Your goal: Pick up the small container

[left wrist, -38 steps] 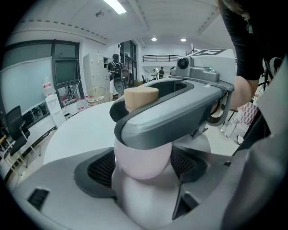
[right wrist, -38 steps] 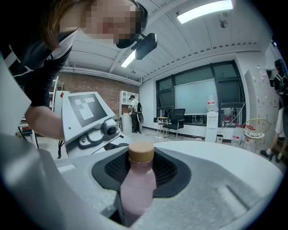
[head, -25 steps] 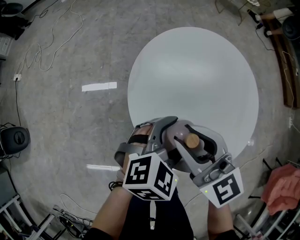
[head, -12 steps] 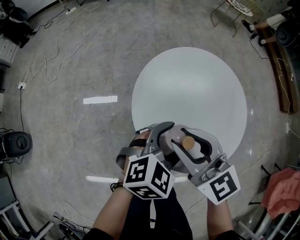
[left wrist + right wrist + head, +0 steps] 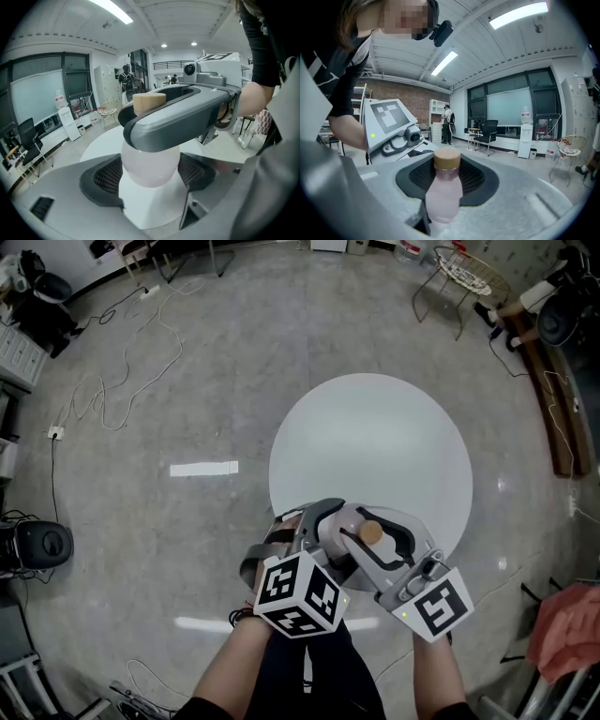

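Observation:
The small container is a milky bottle (image 5: 372, 532) with a tan cork-like cap, held up above the near edge of the round white table (image 5: 375, 437). Both grippers close round it from my side. In the left gripper view its round body (image 5: 150, 161) fills the gap between the two black mesh pads (image 5: 101, 180) of my left gripper (image 5: 150, 176), and a grey jaw of the right gripper crosses in front of its neck. In the right gripper view the bottle (image 5: 443, 197) stands upright against the far black pad (image 5: 478, 183) of my right gripper (image 5: 440, 206). In the head view the left gripper (image 5: 339, 526) and right gripper (image 5: 377, 542) overlap.
Grey floor surrounds the table. Cables (image 5: 122, 371) trail at the upper left and a white tape strip (image 5: 203, 468) lies left of the table. A wire chair (image 5: 464, 273) stands at the back, a red cloth (image 5: 562, 629) at the right, a black device (image 5: 37, 545) at the left.
Both grippers have risen together with the bottle still between them. The table looks smaller and farther below, and more floor shows around it.

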`<state>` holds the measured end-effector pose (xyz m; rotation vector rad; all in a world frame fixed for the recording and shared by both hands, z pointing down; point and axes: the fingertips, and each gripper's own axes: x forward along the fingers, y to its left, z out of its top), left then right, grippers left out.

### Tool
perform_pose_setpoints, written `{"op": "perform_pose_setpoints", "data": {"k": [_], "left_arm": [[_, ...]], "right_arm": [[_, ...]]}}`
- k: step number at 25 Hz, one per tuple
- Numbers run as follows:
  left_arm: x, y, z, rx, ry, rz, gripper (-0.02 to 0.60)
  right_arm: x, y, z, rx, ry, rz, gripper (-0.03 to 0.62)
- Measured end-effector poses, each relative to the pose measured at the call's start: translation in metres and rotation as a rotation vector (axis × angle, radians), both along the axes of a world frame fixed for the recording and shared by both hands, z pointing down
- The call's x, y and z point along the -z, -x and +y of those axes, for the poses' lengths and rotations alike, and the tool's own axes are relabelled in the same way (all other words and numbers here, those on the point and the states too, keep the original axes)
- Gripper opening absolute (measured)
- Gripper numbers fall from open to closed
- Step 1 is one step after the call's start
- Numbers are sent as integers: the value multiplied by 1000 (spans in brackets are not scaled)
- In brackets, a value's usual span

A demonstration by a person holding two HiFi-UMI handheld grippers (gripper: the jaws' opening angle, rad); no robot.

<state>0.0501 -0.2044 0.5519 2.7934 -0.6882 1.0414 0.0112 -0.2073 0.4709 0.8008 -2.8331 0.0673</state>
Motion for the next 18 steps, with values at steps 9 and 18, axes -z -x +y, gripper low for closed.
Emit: {"op": "perform_pose_setpoints", "data": {"k": [9,18], "left_arm": [[36,0,2,-5,-4,-6,356],[74,-4,4,-22,-23,4,356]], "right_arm": [[36,-1,3,6,-22,3,132],[72,-6,6,-2,-28,-2,133]]}}
